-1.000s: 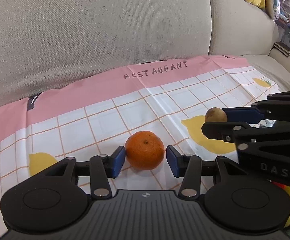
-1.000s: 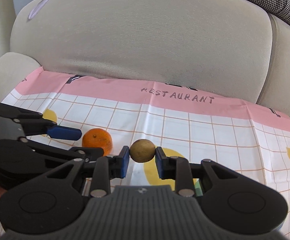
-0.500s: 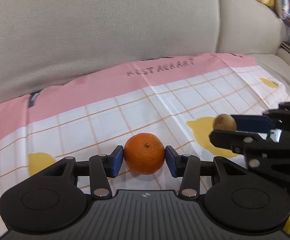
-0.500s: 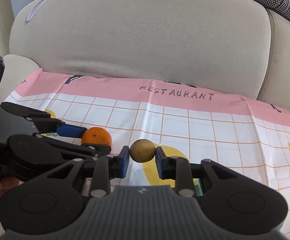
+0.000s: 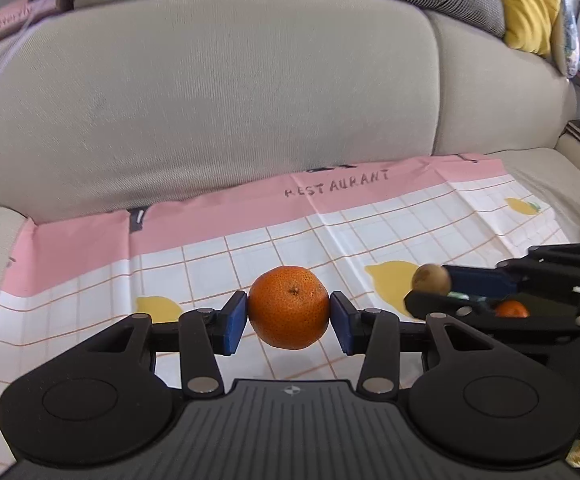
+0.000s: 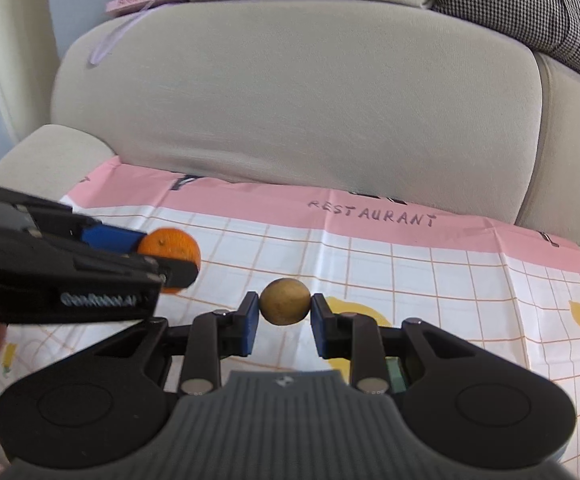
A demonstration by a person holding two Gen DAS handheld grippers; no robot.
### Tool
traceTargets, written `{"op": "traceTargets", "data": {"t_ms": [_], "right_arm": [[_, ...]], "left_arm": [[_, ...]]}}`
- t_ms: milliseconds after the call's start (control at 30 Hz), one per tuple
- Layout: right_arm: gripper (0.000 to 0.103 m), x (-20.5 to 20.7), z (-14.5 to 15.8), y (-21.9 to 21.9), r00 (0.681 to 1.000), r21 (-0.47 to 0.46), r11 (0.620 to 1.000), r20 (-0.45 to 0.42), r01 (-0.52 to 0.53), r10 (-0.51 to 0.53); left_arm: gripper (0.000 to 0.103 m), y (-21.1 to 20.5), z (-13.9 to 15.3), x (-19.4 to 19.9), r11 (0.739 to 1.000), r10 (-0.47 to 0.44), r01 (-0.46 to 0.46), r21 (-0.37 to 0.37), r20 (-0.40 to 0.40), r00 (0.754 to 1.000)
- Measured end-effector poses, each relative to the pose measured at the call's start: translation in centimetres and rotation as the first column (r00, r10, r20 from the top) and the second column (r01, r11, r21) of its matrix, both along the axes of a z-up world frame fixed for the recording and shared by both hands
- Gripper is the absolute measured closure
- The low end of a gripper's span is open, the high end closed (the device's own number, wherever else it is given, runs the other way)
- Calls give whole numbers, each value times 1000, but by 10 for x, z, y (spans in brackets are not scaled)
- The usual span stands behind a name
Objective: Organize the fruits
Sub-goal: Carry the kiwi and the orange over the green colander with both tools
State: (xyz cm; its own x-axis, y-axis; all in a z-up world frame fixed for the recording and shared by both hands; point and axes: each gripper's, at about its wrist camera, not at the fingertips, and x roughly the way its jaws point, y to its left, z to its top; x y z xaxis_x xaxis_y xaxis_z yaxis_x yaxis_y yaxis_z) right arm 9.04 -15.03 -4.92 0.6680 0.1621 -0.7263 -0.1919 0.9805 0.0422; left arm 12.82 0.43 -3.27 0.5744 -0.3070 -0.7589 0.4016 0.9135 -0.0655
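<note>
Our left gripper (image 5: 289, 316) clamps the round orange mandarin (image 5: 289, 306). Our right gripper (image 6: 285, 316) clamps the small brown-yellow round fruit (image 6: 285, 301).

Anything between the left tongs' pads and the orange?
Nothing visible. The left tongs are shut on the orange, blue pads against both sides. The right tongs hold a small brown fruit, apart from it.

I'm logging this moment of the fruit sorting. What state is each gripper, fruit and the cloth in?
left gripper: shut on the orange, clear of the cloth.
right gripper: shut on the small brown fruit.
orange: pinched between blue pads, whole, unpeeled.
small brown fruit: pinched between blue pads, whole.
second orange: mostly hidden behind the right gripper.
checked cloth: spread on the sofa seat, creased.
</note>
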Motion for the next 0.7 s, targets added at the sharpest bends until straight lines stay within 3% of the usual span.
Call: {"op": "traceTargets", "data": {"t_ms": [467, 700], "right_arm": [[79, -71, 23, 8, 998, -7, 998, -7, -64, 64], [79, -102, 31, -1, 998, -28, 997, 5, -69, 69]], "left_arm": [[53, 4, 35, -74, 999, -35, 35, -30, 2, 999], [53, -18, 43, -102, 993, -109, 109, -47, 2, 994]]}}
